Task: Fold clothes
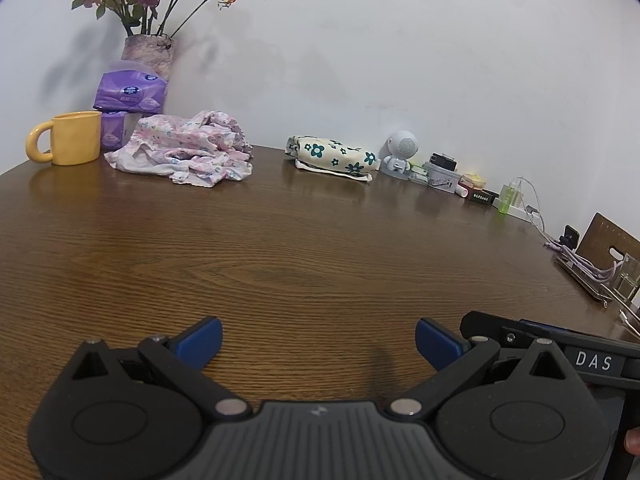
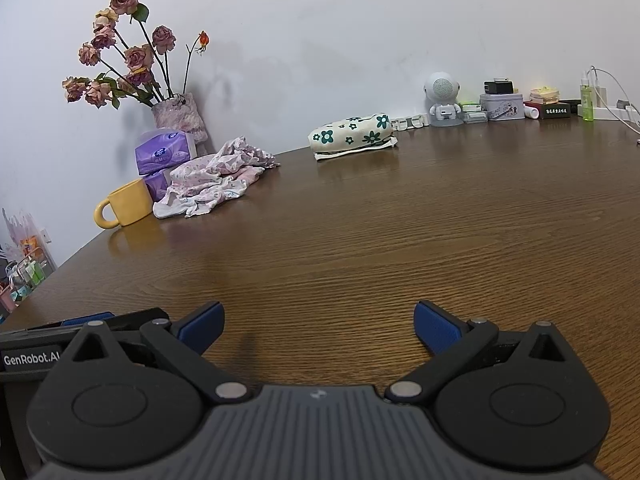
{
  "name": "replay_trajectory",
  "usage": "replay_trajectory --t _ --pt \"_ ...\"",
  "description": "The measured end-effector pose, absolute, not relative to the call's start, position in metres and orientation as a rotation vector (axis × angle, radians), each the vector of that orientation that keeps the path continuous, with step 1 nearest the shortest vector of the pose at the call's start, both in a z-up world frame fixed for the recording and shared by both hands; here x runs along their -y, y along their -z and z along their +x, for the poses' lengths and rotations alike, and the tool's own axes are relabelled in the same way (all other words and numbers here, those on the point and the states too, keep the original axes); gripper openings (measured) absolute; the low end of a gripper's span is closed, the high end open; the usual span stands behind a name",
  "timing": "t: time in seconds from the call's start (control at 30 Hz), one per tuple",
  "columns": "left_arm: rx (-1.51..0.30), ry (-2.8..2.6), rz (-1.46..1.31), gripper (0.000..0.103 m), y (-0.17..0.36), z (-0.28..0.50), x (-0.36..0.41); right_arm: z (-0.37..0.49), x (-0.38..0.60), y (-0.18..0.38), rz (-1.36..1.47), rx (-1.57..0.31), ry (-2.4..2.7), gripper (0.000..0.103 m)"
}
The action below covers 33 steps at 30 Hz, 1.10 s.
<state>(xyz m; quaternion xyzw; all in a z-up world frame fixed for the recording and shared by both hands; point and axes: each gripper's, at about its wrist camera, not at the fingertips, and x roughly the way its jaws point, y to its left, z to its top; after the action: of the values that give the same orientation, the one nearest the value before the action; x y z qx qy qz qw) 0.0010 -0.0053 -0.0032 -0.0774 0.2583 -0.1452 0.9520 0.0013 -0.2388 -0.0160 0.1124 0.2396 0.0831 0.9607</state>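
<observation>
Nearest to the lens, the left gripper (image 1: 319, 342) is seen at the bottom of its frame with both blue fingers spread wide and nothing held between them; the right gripper (image 2: 319, 326) is shown the same way in its own view, wide open and empty, and both are kept low over the bare wooden table (image 1: 300, 248). No garment is touched yet, so the task is judged to be at its very beginning; the pink floral garment (image 1: 188, 148) lies crumpled at the upper left of the frame, far from both grippers, just beside the yellow mug (image 1: 72, 138) and in front of the purple tissue packs (image 1: 130, 94). A second cloth with green flowers (image 1: 334, 156), already rolled or folded, is placed near the middle of the far edge. For the next move, a long reach forward and to the left is called for, and the heap should be drawn to the open middle before any edge is sought. "DAS" is read on the neighbouring gripper in the left view, and "GenRobot.AI" in the right view; the print on the tissue packs is probably a brand name, but it is too small to be read.
</observation>
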Motion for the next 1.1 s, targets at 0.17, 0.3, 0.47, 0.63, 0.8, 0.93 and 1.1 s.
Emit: replay_trajectory --t 0.17,0.3,0.47,0.63,0.8,0.93,1.1 --pt "-0.525 0.298 -0.156 0.103 0.0034 0.0015 0.005 0.0013 0.2385 0.0162 0.228 -0.486 -0.168 0.103" --pt "-0.525 0.301 -0.156 0.103 0.0036 0.0019 0.0047 0.001 0.238 0.0165 0.227 -0.485 -0.166 0.103" --pt "-0.525 0.303 -0.156 0.103 0.0037 0.0022 0.0044 0.0011 0.238 0.0165 0.229 -0.485 -0.167 0.103" --pt "-0.525 0.304 -0.156 0.103 0.0039 0.0022 0.0044 0.0012 0.2381 0.0167 0.229 -0.485 -0.167 0.103" --pt "-0.526 0.305 -0.155 0.103 0.0041 0.0023 0.0044 0.0013 0.2386 0.0167 0.229 -0.485 -0.168 0.103" --pt "-0.526 0.306 -0.154 0.103 0.0043 0.0025 0.004 0.0014 0.2391 0.0167 0.229 -0.485 -0.168 0.103" --pt "-0.526 0.307 -0.154 0.103 0.0044 0.0027 0.004 0.0016 0.2393 0.0165 0.229 -0.485 -0.169 0.103"
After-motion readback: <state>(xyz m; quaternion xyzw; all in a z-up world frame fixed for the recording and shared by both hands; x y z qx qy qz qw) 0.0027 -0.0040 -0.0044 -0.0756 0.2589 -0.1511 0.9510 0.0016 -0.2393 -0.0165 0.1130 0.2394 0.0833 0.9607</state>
